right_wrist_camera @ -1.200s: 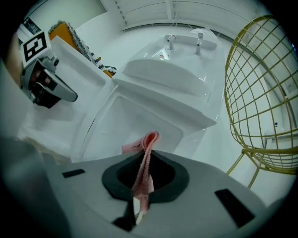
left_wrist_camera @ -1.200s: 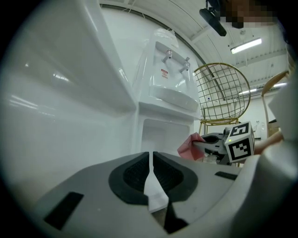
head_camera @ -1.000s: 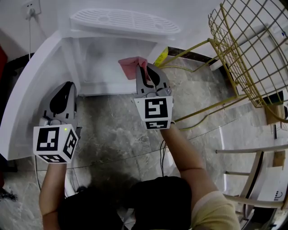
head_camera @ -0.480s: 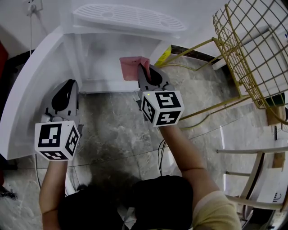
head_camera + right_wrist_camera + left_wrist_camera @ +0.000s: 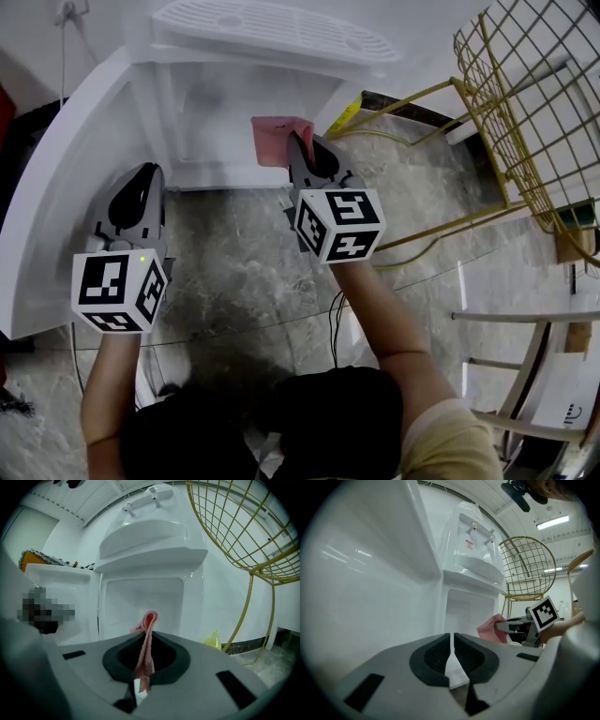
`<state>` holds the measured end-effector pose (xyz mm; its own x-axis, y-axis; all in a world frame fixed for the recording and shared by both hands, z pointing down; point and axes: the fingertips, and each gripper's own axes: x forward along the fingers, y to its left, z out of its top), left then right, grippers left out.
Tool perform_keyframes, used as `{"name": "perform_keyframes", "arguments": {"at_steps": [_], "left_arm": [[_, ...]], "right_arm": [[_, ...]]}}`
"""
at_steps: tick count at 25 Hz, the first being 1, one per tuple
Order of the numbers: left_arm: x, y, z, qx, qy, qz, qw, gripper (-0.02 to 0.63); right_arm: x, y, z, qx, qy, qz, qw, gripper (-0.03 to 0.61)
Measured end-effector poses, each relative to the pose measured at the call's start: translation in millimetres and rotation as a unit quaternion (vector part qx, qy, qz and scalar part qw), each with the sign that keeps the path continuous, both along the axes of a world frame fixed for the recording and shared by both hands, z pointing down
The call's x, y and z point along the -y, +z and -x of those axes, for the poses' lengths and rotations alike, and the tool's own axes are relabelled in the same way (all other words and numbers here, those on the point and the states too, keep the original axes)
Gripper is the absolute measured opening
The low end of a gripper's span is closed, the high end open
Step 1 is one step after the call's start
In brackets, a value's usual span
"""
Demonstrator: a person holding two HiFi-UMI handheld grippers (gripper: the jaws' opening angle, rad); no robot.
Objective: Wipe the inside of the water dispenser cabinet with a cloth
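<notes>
At upper centre of the head view, the right gripper (image 5: 298, 148) is clamped on a fold of the pink cloth (image 5: 274, 139) at the mouth of the open water dispenser cabinet (image 5: 220, 108), probably so the loose end can reach its white walls. The left gripper (image 5: 142, 187), at centre left, has its jaws pressed together on nothing and sits near the swung-open door (image 5: 56, 187), apparently keeping out of the way.

No word or number is legible. The water dispenser (image 5: 472, 550) carries a small red label (image 5: 467, 543), high beyond the jaws, too small to read. Marker cubes (image 5: 117, 292) (image 5: 337, 225) show only black-and-white squares.
</notes>
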<state>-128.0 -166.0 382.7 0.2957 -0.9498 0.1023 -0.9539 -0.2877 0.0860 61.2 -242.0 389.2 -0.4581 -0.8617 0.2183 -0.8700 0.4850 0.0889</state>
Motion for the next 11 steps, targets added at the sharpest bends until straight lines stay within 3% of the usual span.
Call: {"name": "perform_keyframes", "arguments": {"at_steps": [11], "left_arm": [[11.2, 16.4, -0.8, -0.008, 0.002, 0.013, 0.9999, 0.023]], "right_arm": [[7.3, 16.5, 6.3, 0.012, -0.007, 0.017, 1.0, 0.026]]}}
